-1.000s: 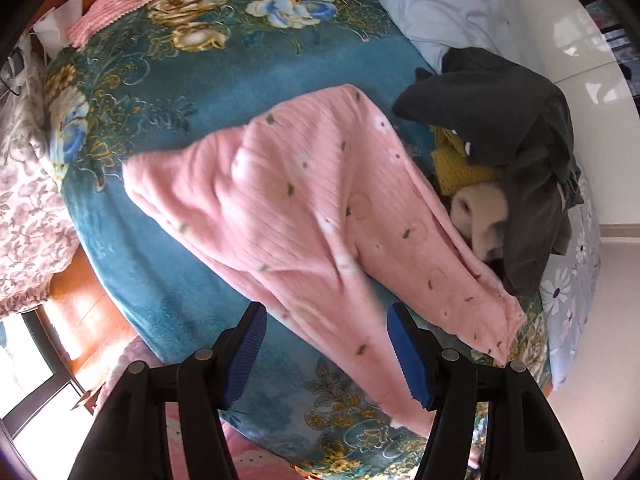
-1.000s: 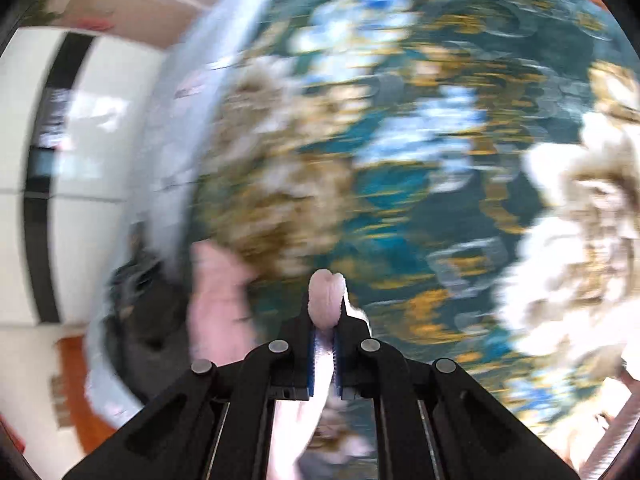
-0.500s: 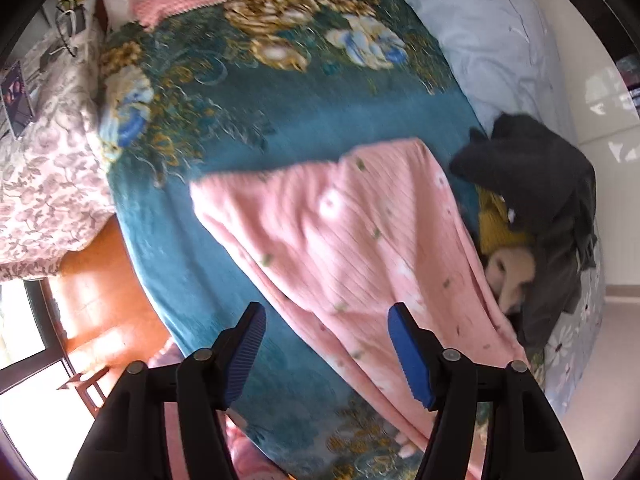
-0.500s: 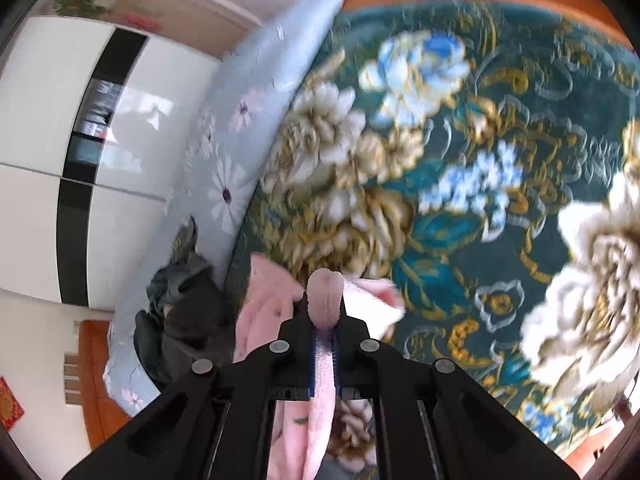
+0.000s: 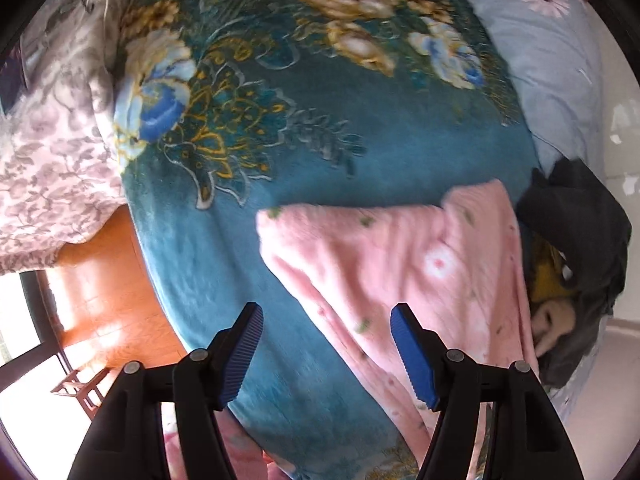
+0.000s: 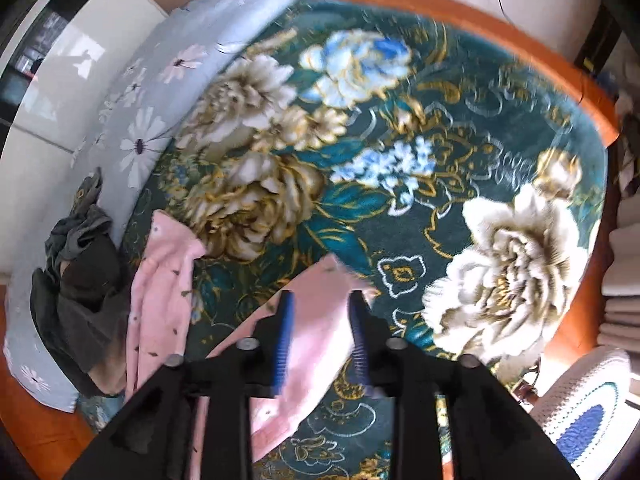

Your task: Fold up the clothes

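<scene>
Right gripper (image 6: pixel 320 332), pointing steeply down at the bed: its fingers (image 6: pixel 285 332), clamped a moment ago on a fold of the soft pink fleece garment with small dark flecks (image 6: pixel 316 344), are opening; the fold is lying loose between them, apparently released. Left gripper (image 5: pixel 326 350) is hanging wide open and empty over the near edge of the garment, having dropped toward it. Beyond the garment are lying the teal floral blanket (image 5: pixel 360 168), a dark grey clothes heap (image 5: pixel 580 216) and a pale blue pillow (image 5: pixel 544 48).
</scene>
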The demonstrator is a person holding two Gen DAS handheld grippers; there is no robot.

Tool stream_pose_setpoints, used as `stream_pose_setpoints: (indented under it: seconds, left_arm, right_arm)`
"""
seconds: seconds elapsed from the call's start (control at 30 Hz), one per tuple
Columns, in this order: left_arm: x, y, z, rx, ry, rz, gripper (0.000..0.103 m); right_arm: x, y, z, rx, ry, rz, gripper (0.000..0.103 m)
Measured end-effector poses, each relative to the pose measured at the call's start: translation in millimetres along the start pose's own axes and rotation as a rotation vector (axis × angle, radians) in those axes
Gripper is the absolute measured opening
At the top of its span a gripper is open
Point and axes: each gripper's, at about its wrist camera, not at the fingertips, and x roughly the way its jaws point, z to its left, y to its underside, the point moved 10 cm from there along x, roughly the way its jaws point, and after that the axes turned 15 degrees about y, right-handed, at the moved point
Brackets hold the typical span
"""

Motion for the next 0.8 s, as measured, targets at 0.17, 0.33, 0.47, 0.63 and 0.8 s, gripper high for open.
stream_pose_setpoints:
  seconds: [0.17,0.33,0.47,0.63,0.8]
  left_arm:
    - [40,-29,41,-0.148,0.086,0.091,0.070]
    - [82,-45,55,-0.195,0.154,0.192,0.071]
    - [97,-46,51,-0.181,0.198,0.239,0.071]
    - [103,-46,44,-0.120,0.211,0.272,0.060]
    - [97,-40,20,0.043,0.232,0.305,0.020]
  right_arm:
    - [-36,65,54,-0.090,0.045,0.008,0.046]
    - [-56,153,145,-0.261,0.038,0.046,0.046]
    - [-67,223,227,-0.485,0.018,0.073,0.046]
    - [-74,313,327,-0.787,-0.002,0.101,0.046]
    - [-64,416,420,-1.061,-0.053,0.144,0.047]
